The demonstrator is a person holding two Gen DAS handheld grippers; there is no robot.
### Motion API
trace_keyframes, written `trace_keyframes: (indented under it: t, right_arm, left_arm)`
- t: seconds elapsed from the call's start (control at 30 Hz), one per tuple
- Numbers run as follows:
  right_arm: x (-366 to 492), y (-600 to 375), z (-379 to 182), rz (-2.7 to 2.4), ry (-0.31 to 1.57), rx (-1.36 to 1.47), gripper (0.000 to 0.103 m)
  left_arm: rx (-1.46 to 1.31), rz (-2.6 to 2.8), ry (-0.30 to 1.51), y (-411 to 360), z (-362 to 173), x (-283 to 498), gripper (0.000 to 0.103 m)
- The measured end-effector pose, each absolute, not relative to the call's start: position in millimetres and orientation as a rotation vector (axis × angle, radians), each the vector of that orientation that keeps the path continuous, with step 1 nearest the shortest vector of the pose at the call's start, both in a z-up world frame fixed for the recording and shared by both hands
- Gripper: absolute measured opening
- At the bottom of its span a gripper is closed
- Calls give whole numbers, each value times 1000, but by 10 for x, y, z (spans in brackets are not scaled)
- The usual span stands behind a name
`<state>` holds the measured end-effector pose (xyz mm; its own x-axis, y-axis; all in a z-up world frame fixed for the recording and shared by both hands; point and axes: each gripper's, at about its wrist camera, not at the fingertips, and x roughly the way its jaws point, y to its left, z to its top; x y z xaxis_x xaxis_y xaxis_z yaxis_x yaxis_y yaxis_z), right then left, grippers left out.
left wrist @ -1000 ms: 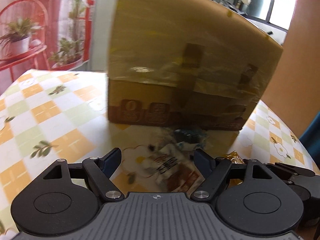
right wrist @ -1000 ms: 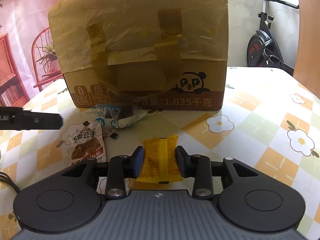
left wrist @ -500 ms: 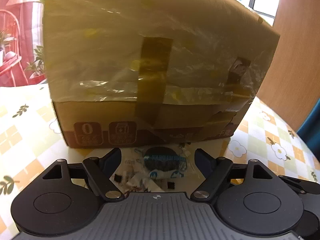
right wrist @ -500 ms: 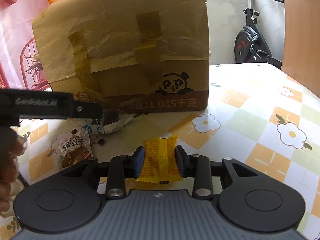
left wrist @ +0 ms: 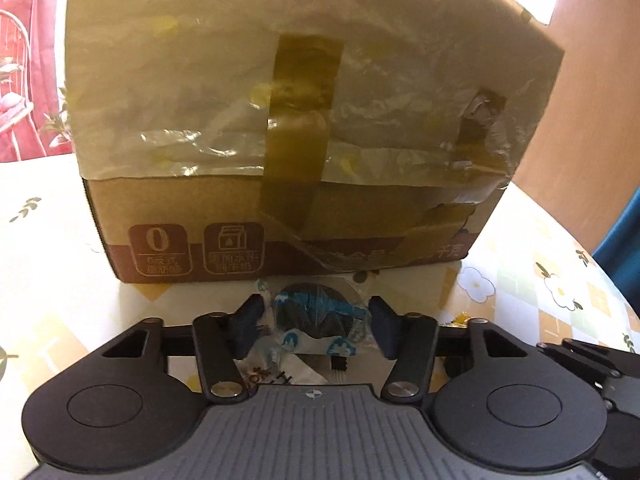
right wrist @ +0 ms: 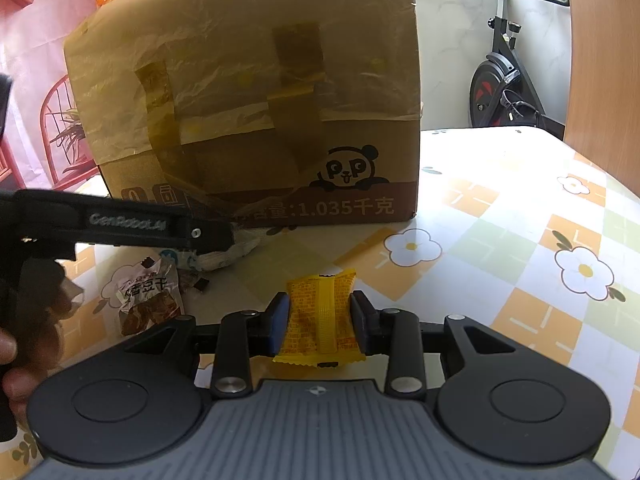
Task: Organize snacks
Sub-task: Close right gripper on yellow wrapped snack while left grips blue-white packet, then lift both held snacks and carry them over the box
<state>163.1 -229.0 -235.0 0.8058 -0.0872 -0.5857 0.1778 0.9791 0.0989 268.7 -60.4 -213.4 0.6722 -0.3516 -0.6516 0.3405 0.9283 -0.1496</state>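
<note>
Right gripper [right wrist: 320,322] clamps yellow packet [right wrist: 322,318] — left gripper [left wrist: 316,322] apparently gaping around blurred clear wrapper [left wrist: 316,314].

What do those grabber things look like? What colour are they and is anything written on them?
Each gripper is mostly black plastic. The left gripper and right gripper have dark blue pads on the fingertips, silver round screws, two big round black discs, and a grey ribbed body behind. Seen from the side in the right wrist view, the left one bears white "GenRobot.AI" lettering.
</note>
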Motion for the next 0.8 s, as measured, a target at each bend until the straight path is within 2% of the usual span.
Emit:
trace_keyframes:
  t: [0.23,0.8]
  right_arm:
    - [1638,-2294,-2350,-142,620,147,36]
    - [1621,-2297,-2343,-128,616,158,36]
  left_arm:
    - [11,-401,707,-555,-2043,2509,54]
    - [-60,-352,663,-120,-1915,1844,53]
